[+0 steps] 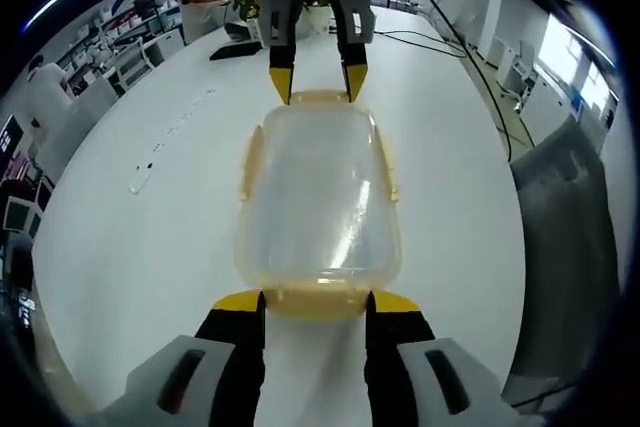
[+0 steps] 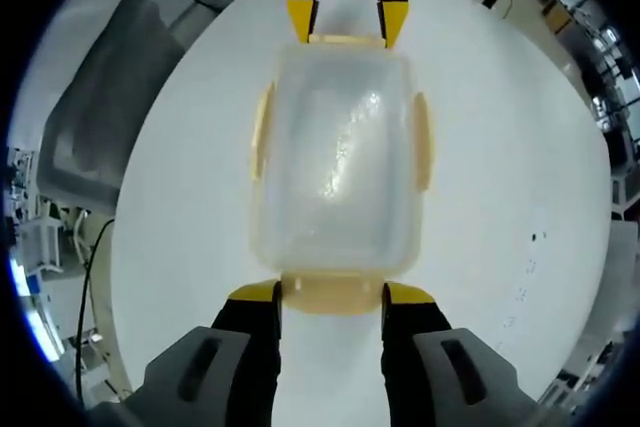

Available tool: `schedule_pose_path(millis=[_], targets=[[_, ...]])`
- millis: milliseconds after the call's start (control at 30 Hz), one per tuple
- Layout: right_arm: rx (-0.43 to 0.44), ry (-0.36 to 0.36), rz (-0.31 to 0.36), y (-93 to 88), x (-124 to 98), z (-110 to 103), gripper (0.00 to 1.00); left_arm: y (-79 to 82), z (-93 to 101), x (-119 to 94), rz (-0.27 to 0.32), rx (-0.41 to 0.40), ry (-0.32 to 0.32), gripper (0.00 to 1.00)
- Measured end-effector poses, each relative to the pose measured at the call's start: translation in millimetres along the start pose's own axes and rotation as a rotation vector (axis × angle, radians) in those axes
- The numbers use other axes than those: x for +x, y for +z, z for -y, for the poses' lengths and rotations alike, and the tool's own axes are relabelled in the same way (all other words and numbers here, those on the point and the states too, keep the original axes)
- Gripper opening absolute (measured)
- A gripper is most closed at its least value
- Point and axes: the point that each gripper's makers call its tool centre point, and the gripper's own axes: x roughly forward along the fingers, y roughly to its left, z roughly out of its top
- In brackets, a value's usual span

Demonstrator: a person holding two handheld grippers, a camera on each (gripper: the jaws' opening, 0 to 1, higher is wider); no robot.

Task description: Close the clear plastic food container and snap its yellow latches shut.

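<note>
Clear plastic food container (image 1: 318, 202), lid on, no legible label, on white worktop (image 1: 140, 247), left tongs (image 1: 316, 304) and right tongs (image 2: 331, 296) spread, straddling opposite yellow end latches (image 2: 331, 292).

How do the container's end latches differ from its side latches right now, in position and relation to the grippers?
Each end latch sits between a gripper's yellow-tipped jaws: the right gripper at one end, the left gripper at the other. The side latches lie along the long edges, with no jaw near them. End latches look short and wide; side latches look long and narrow. All are pale yellow, on the lid of the clear container.
</note>
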Motion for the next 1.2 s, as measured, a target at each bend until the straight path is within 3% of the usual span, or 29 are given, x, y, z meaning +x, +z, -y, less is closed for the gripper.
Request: schedule_pose_path(millis=[500,667,1000,1200], targets=[[-0.020,0.009,-0.006,-2.6,4,0,0.38,2.0,-2.2,-1,0.009,0.026,0.011,0.36],[-0.017,0.016,-0.007,-4.3,5,-1,0.45,2.3,-1.6,-2,0.011,0.024,0.008,0.37],[0.031,0.001,0.013,-5.2,-3,3,0.39,1.7,0.0,-8,0.006,0.006,0.007,0.39],[0.078,-0.028,0.030,-0.4,-12,4,0.37,0.5,-1.7,-16,-0.011,-0.082,0.038,0.36]])
